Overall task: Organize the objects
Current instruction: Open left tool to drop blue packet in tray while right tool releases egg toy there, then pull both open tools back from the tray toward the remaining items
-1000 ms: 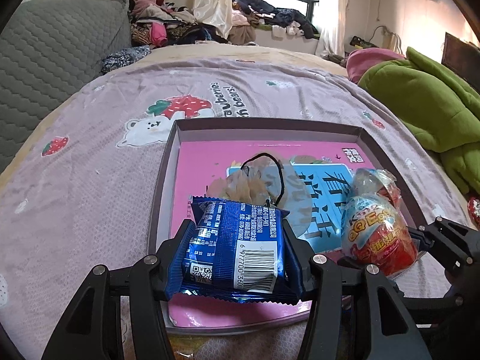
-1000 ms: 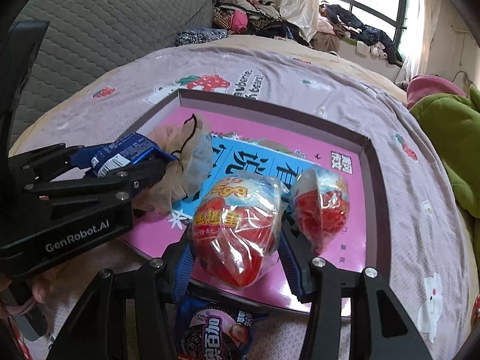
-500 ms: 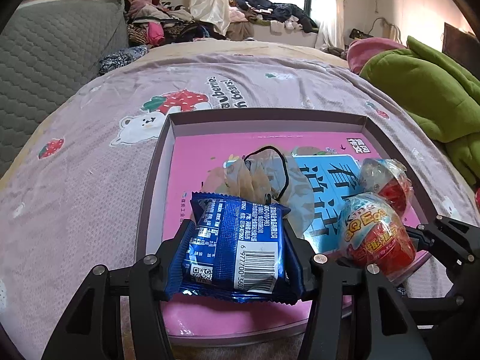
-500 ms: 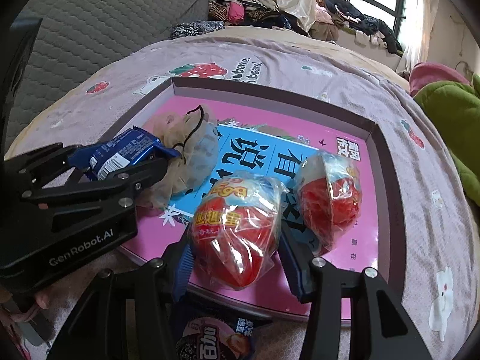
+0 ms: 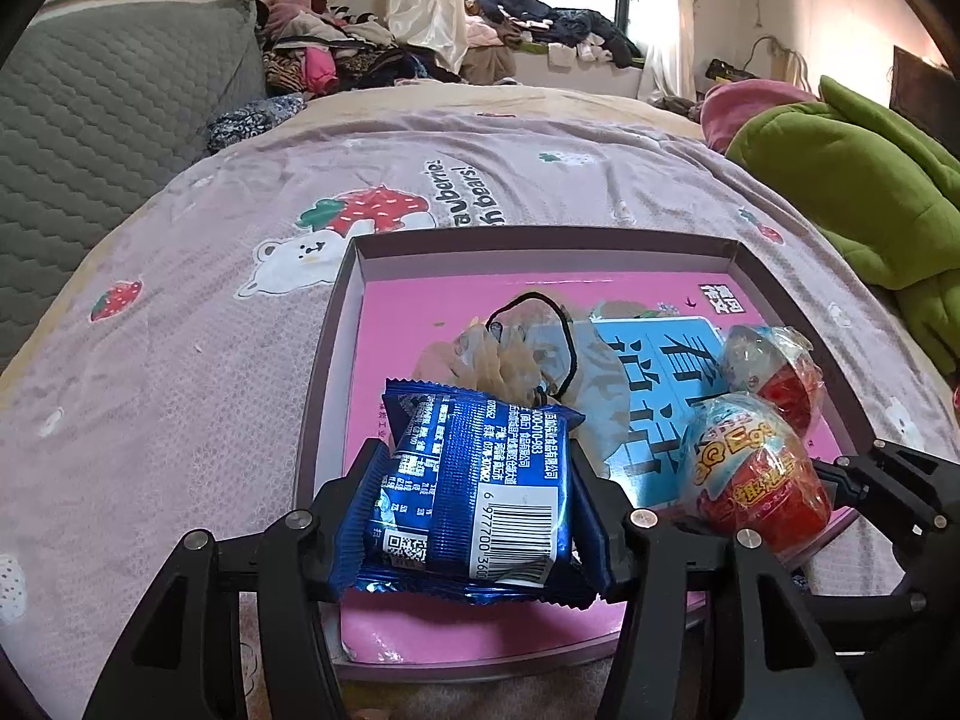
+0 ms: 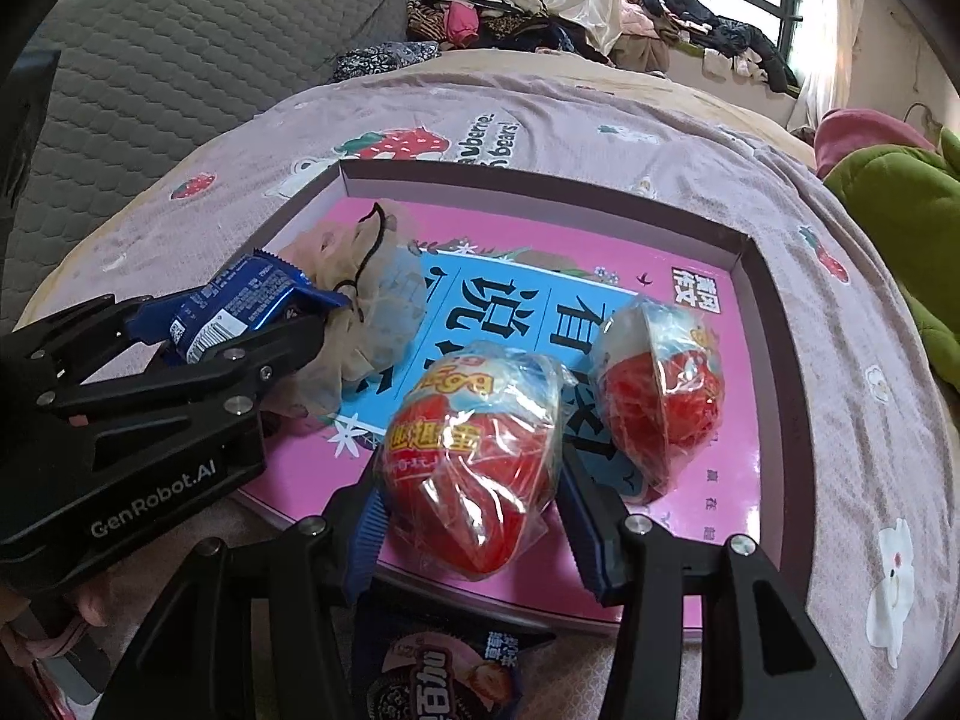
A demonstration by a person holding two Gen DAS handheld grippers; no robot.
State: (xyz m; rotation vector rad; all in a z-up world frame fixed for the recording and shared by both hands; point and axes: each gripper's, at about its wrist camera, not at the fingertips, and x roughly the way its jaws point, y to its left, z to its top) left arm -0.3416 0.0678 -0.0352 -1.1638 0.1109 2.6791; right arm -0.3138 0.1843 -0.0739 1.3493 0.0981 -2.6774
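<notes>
Right gripper [image 6: 474,480] clamped a wrapped red egg [image 6: 474,468] over the near edge of the pink tray [image 6: 774,324]. A second egg [image 6: 666,384] lay just beyond it, toward the tray's right edge. Left gripper [image 6: 240,330] held a blue packet [image 6: 240,306] at the tray's left edge, beside a mesh pouch [image 6: 366,300]. A snack bag [image 6: 444,672] lay on the bedspread [image 6: 600,132] before the tray.
</notes>
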